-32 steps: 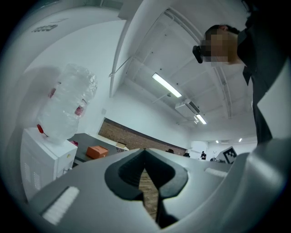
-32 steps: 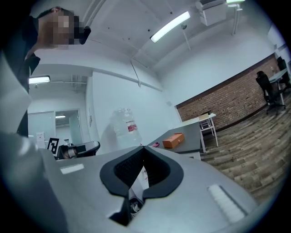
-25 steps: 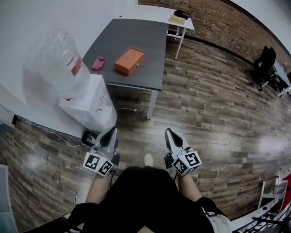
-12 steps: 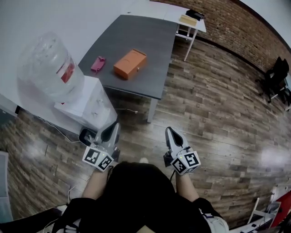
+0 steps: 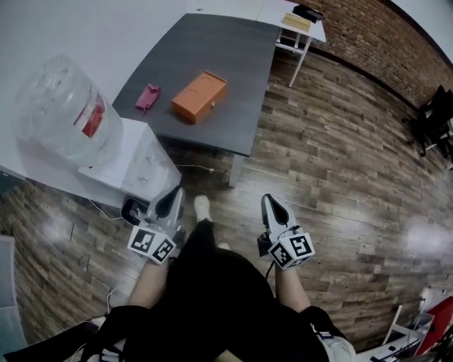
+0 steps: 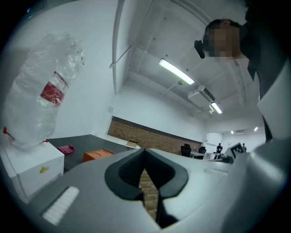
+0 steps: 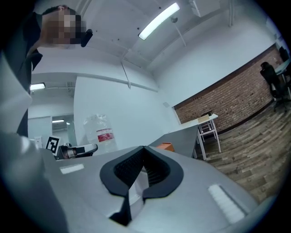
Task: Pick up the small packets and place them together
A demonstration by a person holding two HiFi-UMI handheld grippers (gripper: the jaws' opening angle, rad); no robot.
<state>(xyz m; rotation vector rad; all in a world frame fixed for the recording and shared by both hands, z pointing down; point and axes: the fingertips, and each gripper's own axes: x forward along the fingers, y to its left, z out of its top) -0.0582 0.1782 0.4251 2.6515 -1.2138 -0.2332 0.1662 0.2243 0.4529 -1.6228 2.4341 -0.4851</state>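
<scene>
A small pink packet [image 5: 147, 97] lies on the dark grey table [image 5: 212, 49], left of an orange box [image 5: 199, 95]. In the left gripper view the packet [image 6: 66, 149] and the box [image 6: 97, 155] show far ahead on the left. Both grippers are held level at waist height over the wooden floor, well short of the table. My left gripper [image 5: 173, 198] is shut and holds nothing, its tips [image 6: 144, 150] meeting. My right gripper [image 5: 270, 202] is also shut and holds nothing, its tips [image 7: 143, 148] together. The box [image 7: 166, 146] shows just past them.
A white water dispenser [image 5: 134, 166] with a large clear bottle [image 5: 60, 113] stands close by my left gripper, against the table's near left corner. A small white table [image 5: 297, 14] stands beyond the grey one. A black chair [image 5: 433, 117] is at the far right.
The person has stepped towards the table with both grippers carried along. The table and dispenser sit nearer and lower in the head view, and a shoe now shows between the grippers.
</scene>
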